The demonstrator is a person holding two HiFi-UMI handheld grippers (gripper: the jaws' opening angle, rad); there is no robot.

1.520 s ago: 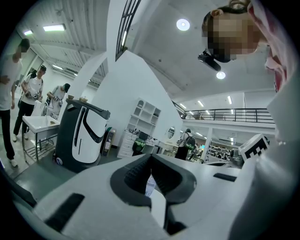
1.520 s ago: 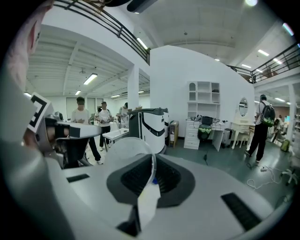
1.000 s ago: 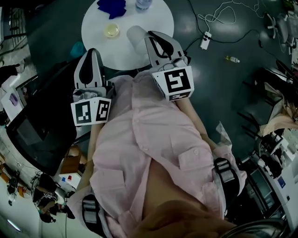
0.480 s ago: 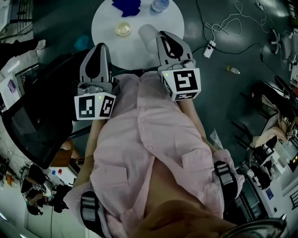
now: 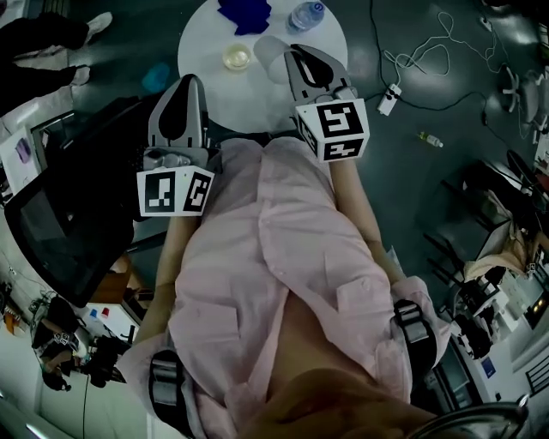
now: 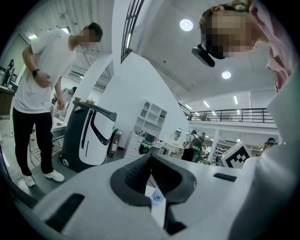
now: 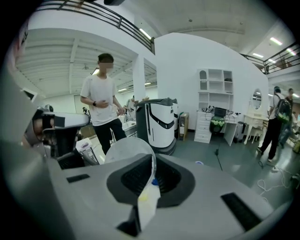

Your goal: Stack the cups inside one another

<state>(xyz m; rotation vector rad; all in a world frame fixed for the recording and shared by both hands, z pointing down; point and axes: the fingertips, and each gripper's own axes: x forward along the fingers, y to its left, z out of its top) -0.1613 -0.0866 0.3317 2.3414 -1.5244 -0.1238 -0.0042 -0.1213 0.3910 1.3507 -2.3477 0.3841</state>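
Right hand-held gripper [image 7: 152, 161] of mine is pinched shut on the rim of a white translucent cup [image 7: 125, 152]. The cup's thin wall runs between the 2 jaws, and its round body bulges out to their left. In the head view this hand-held gripper [image 5: 293, 57] reaches over the round white table [image 5: 257, 99], with the cup [image 5: 268, 49] sticking out ahead and to the left of its tips. Just left of the held cup, a small yellowish cup [image 5: 237, 57] stands on the table, apart from it. Farther ahead of the jaws lie a blue cloth [image 5: 244, 13] and a water bottle [image 5: 304, 15]. My left hand-held gripper [image 6: 150, 157] has its 2 jaws pressed together with nothing between them. It hangs at the table's near left edge [image 5: 187, 84], level with my right one and apart from both cups.
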